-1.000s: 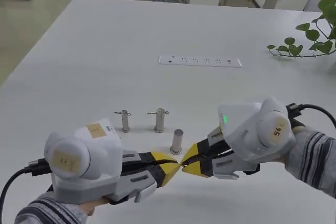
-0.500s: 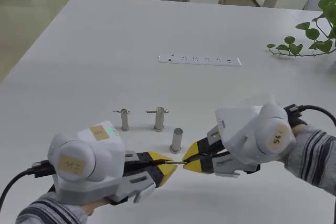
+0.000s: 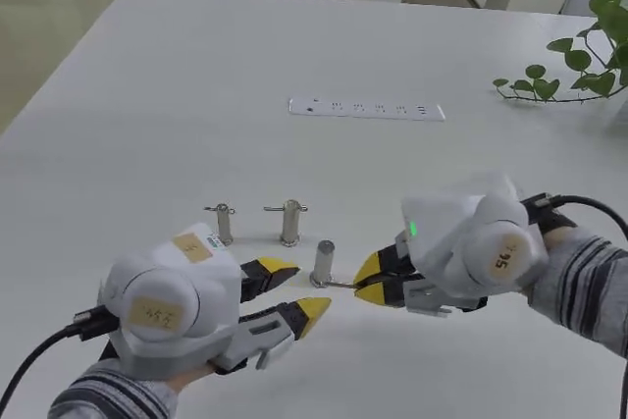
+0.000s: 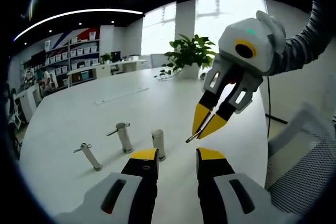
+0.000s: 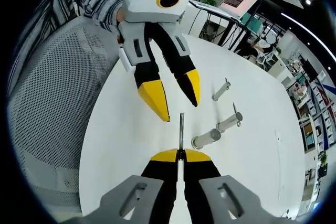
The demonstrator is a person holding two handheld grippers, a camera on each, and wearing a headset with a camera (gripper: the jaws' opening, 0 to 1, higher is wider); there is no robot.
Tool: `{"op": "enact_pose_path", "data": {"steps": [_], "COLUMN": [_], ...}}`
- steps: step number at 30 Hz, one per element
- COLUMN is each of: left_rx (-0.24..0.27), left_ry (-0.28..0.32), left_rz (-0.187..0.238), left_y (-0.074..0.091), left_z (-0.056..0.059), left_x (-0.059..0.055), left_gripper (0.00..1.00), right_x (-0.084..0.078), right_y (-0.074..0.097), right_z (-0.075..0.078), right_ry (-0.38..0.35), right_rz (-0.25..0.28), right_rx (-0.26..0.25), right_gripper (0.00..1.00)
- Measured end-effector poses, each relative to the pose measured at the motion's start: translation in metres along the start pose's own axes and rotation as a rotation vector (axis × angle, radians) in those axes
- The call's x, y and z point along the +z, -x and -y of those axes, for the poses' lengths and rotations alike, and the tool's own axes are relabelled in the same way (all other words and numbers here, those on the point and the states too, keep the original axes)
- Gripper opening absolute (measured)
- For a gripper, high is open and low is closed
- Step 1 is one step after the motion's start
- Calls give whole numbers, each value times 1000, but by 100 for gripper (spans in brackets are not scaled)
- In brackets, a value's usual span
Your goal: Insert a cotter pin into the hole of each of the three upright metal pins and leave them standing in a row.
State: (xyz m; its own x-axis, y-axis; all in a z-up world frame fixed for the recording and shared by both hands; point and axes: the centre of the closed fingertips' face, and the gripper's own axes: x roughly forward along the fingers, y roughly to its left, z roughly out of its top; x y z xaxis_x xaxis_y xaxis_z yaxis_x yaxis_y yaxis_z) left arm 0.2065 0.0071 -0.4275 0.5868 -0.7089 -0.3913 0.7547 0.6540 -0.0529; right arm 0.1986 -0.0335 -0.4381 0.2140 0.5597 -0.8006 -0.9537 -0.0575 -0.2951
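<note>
I've got R gripper (image 3: 369, 280) clenched on a cotter pin (image 5: 181, 129), tip just beside the bare metal pin (image 3: 323, 264). L gripper (image 3: 297, 287) released, jaws apart, nr the pin.

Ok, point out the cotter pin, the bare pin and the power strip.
cotter pin (image 5: 181, 129), right gripper view, mid-shaft.
bare pin (image 3: 323, 264), head view, mid-body.
power strip (image 3: 365, 109), head view, centre of top face.

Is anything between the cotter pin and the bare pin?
Nothing visible. The cotter pin, held in the right gripper, has its tip close beside the bare pin; the open left gripper sits off to one side.
</note>
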Motion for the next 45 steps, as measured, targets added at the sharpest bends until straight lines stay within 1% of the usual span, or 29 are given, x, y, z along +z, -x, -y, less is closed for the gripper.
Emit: {"op": "enact_pose_path", "data": {"steps": [1, 4, 8, 11, 20, 25, 34, 40, 45], "left_rx": [2, 31, 57, 70, 97, 109, 112, 114, 117], "left_ry": [-1, 5, 12, 16, 21, 30, 65, 84, 90], "left_rz": [1, 4, 5, 7, -26, -39, -53, -54, -67], "left_y": [-1, -6, -14, -19, -37, -46, -63, -70, -74], "left_z": [0, -7, -14, -18, -26, -30, -31, -30, -29], "left_x": [0, 0, 1, 2, -8, -11, -17, -19, -22], "left_gripper": [26, 26, 27, 27, 27, 26, 23, 19, 16], "right_x": [-2, -11, -23, -29, -43, -45, -46, -45, -43], "right_y": [0, -2, -4, -5, -13, -17, -21, -23, -24], "right_z": [2, 10, 20, 25, 37, 43, 46, 44, 44], "right_ry": [-5, -23, -40, -50, -74, -85, -88, -86, -79], "right_rz": [-4, -33, -71, -84, -118, -120, -112, -109, -108], "right_rx": [-3, -18, -42, -49, -58, -59, -52, -41, -37], "right_gripper": [0, 0, 0, 0, 0, 0, 0, 0, 0]}}
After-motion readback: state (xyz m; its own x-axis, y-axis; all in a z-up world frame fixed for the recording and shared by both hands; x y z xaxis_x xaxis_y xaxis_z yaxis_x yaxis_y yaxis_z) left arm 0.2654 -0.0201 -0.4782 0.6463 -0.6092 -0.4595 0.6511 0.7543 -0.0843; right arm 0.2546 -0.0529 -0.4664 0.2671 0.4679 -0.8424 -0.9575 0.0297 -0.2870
